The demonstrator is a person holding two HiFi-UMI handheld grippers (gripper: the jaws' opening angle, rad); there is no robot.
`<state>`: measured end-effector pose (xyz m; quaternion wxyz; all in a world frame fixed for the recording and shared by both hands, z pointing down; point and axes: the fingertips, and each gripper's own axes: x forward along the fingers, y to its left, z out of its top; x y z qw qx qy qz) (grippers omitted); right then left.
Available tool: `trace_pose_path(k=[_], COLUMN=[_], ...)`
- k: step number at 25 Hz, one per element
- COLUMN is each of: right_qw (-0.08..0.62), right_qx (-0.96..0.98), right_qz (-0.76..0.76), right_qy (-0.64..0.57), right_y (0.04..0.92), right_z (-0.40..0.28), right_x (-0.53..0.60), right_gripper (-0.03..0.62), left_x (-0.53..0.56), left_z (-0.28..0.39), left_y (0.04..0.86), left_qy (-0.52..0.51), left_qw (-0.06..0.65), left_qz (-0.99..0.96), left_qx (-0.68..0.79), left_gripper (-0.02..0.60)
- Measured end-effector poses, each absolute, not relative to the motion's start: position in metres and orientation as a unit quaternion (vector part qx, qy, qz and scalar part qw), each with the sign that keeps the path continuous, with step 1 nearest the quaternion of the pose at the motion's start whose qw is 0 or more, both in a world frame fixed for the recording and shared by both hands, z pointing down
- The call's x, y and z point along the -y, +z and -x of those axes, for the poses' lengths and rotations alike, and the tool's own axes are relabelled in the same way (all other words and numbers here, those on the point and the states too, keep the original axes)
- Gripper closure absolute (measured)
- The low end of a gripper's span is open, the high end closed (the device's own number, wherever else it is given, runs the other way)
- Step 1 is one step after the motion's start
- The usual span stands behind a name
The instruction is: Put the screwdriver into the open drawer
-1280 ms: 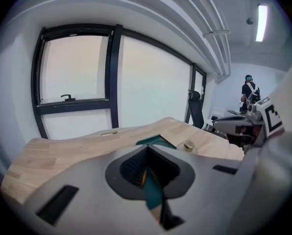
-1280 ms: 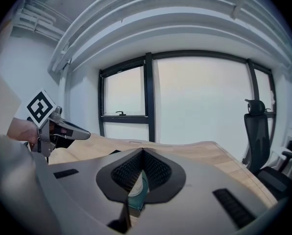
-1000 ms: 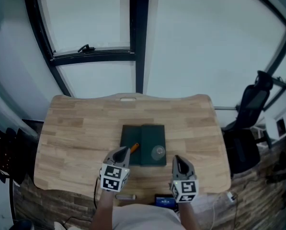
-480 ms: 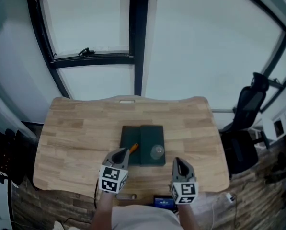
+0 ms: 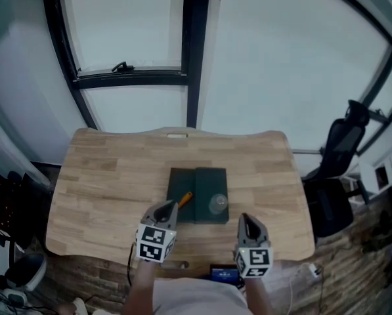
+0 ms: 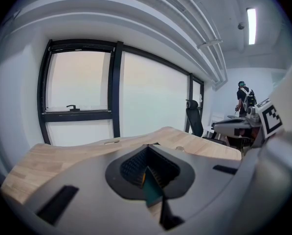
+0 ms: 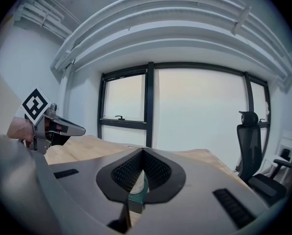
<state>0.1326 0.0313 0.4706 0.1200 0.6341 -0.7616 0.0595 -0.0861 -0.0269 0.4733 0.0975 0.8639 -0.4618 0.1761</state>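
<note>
On the table (image 5: 104, 189), dark drawer (image 5: 205, 179), orange screwdriver (image 5: 185, 199)

Matt light wood-grain desk (image 5: 104, 189) w/ dark matt box (image 5: 209, 179).

Centre: a dark box (image 5: 205, 179) on the table (image 5: 104, 195) blocks the way just ahead of my claws; a screwdriver (image 5: 184, 199) and a clear round thing (image 5: 217, 205) lie within its outline.
Left flank: bare wood outward from my left claw (image 5: 171, 207).
Right flank: bare wood past my right claw (image 5: 243, 218); an office chair (image 5: 343, 143) stands off the table.
Far side: bare strip, then the window frame (image 5: 194, 51).
</note>
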Motion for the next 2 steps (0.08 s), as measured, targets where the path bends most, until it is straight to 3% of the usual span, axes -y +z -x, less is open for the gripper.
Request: trace_pose_path(k=[2], right_qw=[0.122], right_qx=[0.761], right_qz=[-0.634], right_qy=[0.063], right_y=[0.4722], right_z=[-0.1326], right_x=[-0.033], right_gripper=[0.598], left_x=[0.0259], left_z=[0.087], left_y=[0.4724], left_qy=[0.178], left_qw=[0.096], left_qz=[-0.864], left_qx=[0.461], left_gripper=[0.581])
